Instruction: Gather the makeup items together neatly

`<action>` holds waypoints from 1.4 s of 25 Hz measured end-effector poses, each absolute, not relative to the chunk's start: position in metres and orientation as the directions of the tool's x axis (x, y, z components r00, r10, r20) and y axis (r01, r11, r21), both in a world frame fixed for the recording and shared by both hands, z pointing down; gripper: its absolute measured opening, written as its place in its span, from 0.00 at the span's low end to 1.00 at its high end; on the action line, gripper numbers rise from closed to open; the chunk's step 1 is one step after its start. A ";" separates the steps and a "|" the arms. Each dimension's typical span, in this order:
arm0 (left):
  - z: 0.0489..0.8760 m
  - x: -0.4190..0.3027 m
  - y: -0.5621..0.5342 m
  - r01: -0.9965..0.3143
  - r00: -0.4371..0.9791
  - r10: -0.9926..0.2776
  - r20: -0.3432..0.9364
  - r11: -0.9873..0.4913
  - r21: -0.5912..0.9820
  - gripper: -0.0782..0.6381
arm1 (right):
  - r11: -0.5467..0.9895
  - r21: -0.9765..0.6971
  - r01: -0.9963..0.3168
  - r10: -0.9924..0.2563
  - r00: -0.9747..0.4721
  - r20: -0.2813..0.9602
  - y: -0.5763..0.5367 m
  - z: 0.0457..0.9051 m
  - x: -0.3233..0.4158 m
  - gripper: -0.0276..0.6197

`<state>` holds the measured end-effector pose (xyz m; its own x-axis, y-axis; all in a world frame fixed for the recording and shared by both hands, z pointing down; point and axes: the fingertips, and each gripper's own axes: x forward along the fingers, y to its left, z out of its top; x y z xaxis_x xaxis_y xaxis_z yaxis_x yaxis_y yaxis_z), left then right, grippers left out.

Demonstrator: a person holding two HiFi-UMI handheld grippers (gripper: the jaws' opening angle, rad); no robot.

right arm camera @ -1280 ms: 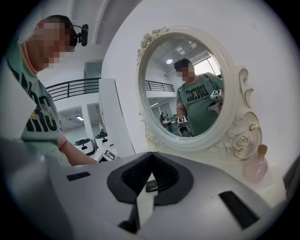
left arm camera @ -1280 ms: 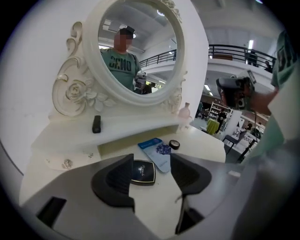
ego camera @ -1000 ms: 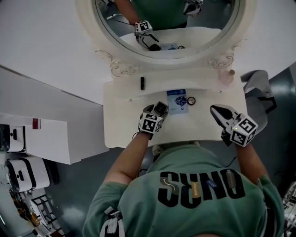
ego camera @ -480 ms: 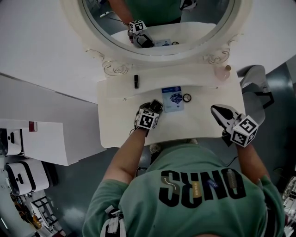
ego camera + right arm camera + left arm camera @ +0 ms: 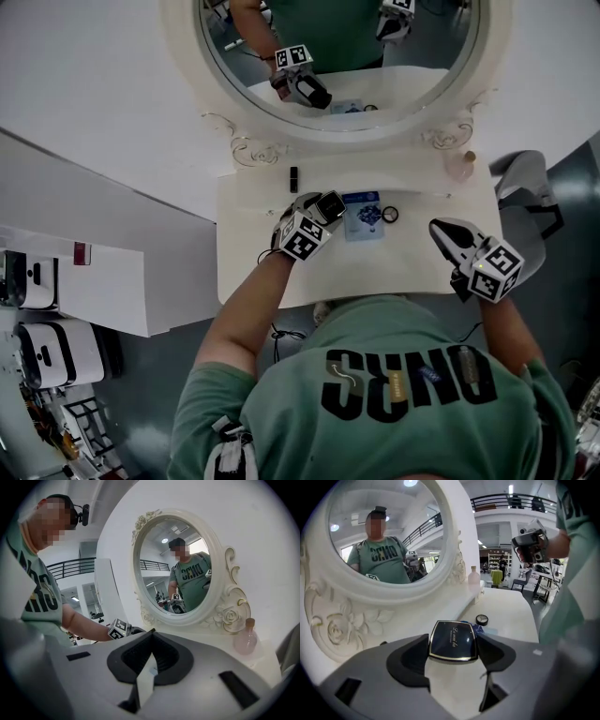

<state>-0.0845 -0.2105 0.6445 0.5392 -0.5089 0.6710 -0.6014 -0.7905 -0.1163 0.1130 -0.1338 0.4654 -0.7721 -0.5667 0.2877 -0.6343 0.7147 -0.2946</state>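
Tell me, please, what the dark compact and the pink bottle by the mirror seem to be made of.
The compact: likely glossy dark plastic with a gold-toned, metal-looking rim; its lid reflects light. The pink bottle: frosted glass or plastic, translucent matte; the tan cap could be wood or cork.

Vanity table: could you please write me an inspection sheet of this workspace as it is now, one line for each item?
surface: white vanity table, below an oval mirror.
job's things: dark compact in the left gripper; black lipstick near the mirror's base; blue packet with a small black round item beside it; pink bottle at the far right.
clutter: nothing seen.
grippers: left gripper shut on the compact; right gripper shut, empty.
cables: thin dark cable below the table's front edge.
surroundings: white devices on the floor at left.
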 end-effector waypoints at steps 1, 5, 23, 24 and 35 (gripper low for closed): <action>0.639 -0.084 -0.219 -0.586 0.539 -0.508 0.672 -0.799 -0.134 0.57 | 0.714 -0.294 -0.635 -0.570 -0.771 0.283 -0.135 0.464 0.114 0.03; 0.631 -0.085 -0.252 -0.529 0.518 -0.482 0.706 -0.830 -0.178 0.57 | 0.701 -0.297 -0.648 -0.587 -0.761 0.276 -0.139 0.462 0.121 0.03; 0.653 -0.094 -0.305 -0.305 0.437 -0.358 0.825 -0.922 -0.239 0.57 | 0.659 -0.319 -0.681 -0.608 -0.732 0.308 -0.156 0.476 0.141 0.03; 0.650 -0.095 -0.307 -0.319 0.437 -0.374 0.818 -0.915 -0.248 0.57 | 0.658 -0.321 -0.681 -0.607 -0.732 0.308 -0.156 0.476 0.140 0.03; 0.602 -0.069 -0.202 -0.541 0.643 -0.456 0.616 -0.839 -0.057 0.57 | 0.699 -0.309 -0.645 -0.591 -0.764 0.260 -0.160 0.464 0.124 0.03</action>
<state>-0.0686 -0.2024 0.6020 0.6428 -0.4558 0.6157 -0.5408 -0.8393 -0.0568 0.1241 -0.1600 0.4637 -0.7638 -0.5909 0.2599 -0.6455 0.6986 -0.3087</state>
